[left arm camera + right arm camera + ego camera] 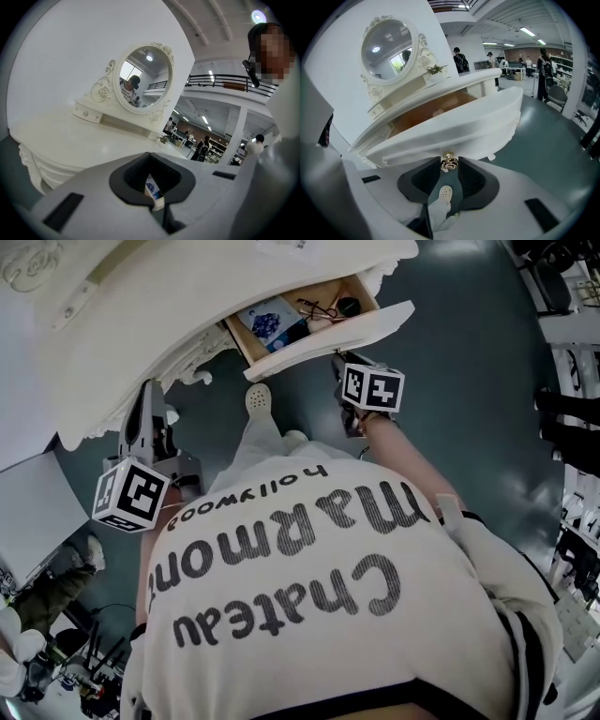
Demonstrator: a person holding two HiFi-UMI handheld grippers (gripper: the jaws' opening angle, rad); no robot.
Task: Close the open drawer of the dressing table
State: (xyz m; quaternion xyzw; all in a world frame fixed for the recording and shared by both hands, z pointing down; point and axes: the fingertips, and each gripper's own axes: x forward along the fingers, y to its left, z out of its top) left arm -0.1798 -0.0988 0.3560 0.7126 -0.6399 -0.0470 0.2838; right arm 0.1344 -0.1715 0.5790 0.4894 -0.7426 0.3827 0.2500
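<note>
Two grippers at a white table (141,324): the right gripper (449,165) is clamped on the gold knob (448,160) of the drawer (342,332), which stands pulled out from the table with small items (277,320) inside. The knob sits between the jaw tips, at the middle of the drawer's curved front, above the dark floor (469,352). The left gripper (150,409), jaws together and empty, hangs well apart to the left by the table's edge, facing the oval mirror (143,77).
</note>
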